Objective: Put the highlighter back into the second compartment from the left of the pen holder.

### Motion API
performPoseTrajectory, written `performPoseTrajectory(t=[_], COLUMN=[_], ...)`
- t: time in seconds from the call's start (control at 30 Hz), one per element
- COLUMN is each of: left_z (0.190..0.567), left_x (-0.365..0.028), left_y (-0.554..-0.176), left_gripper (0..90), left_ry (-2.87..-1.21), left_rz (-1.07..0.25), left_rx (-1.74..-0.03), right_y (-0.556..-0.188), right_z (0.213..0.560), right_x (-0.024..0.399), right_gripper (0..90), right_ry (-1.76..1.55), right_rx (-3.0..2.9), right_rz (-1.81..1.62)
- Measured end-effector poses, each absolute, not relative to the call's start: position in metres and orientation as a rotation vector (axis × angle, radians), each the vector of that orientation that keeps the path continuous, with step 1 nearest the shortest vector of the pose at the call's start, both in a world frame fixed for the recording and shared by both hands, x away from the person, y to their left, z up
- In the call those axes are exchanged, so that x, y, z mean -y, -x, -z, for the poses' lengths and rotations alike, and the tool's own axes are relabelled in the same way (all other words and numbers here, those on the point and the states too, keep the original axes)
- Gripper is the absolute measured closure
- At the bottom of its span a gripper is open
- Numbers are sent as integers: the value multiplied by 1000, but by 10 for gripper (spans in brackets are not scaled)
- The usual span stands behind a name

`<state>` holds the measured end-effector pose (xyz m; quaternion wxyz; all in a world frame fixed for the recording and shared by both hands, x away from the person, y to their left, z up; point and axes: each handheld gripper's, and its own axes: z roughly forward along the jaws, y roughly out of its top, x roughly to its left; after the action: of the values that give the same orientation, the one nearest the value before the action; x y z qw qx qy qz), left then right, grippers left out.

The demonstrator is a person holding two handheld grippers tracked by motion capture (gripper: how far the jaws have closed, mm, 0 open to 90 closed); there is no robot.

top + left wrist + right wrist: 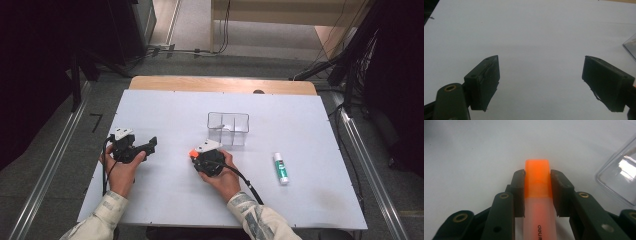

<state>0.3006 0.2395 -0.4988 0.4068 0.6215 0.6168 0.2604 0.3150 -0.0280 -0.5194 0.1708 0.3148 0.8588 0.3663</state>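
Observation:
An orange highlighter [537, 192] with a frosted body and orange cap lies between the jaws of my right gripper [537, 191], and both pads press on its sides. From above, the right gripper [200, 156] sits near the middle of the white table [165, 115], with the orange cap [192, 152] poking out to its left. My left gripper [145, 147] rests at the left of the table, held by the person's left hand. Its jaws stand wide apart in the left gripper view [540, 82], with bare table between them.
A clear plastic box [228, 128] stands just beyond the right gripper; its corner shows at the edge of each gripper view [619, 180] [631, 47]. A glue stick [281, 167] with a green label lies to the right. Cables and dark stands ring the table.

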Motion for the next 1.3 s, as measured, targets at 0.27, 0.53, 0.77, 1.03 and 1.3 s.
performPoseTrajectory(t=[0.27,0.53,0.77,1.03,1.3], left_z=[498,498,498,498,498], left_x=[-241,-241,-241,-241,-241], left_y=[-300,-300,-300,-300,-300], left_gripper=[154,154,154,154,154], left_ry=[-1562,-1562,-1562,-1564,-1562], left_rz=[-660,-659,-659,-659,-659], left_rx=[-1557,-1557,-1558,-1557,-1557], right_y=[-316,-315,-311,-307,-307], right_z=[519,517,506,482,456], right_x=[29,32,41,61,78], right_gripper=[650,651,651,651,650], right_ry=[-919,-930,-941,-947,-957], right_rx=[-2448,-2453,-2431,-2385,-2332], right_rz=[-1062,-1067,-1120,-1181,-1211])
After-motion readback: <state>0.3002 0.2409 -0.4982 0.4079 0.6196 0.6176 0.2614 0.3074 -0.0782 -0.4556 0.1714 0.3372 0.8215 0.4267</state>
